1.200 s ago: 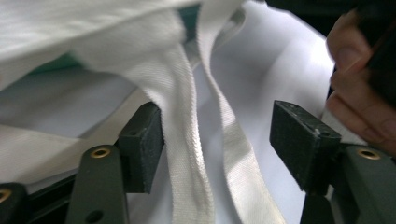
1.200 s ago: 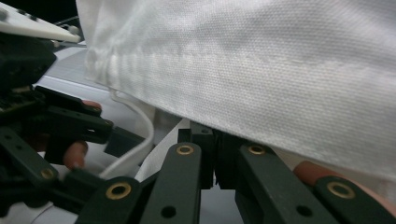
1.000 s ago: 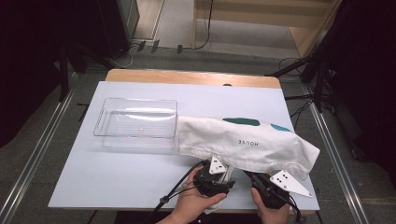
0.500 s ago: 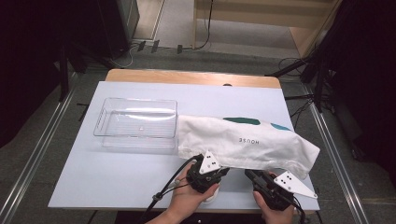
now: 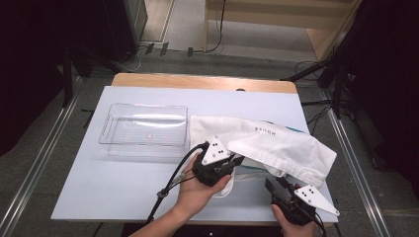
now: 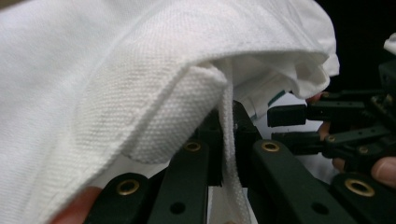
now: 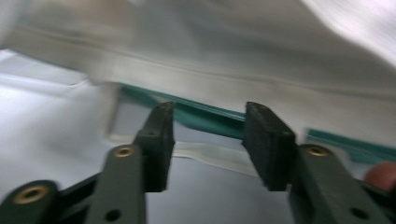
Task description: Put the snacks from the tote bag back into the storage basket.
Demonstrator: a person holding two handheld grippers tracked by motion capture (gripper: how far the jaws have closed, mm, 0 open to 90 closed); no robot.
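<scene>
On the counter (image 5: 123,192), the left gripper (image 5: 236,163) pinches the white bag's (image 5: 276,148) near edge and lifts it. The right gripper (image 7: 208,135), jaws just opening, holds nothing; judging by this, the tray (image 5: 143,129) is yet unfilled.

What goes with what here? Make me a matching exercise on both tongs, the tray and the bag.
1 left tongs; 2 right tongs; 3 clear tray; 4 white bag
a empty; b open; c shut on cloth; d lying right of the tray
Pairs: 1-c, 2-b, 3-a, 4-d. The right tongs' jaws have just been opening, no cloth pinched between them.
</scene>
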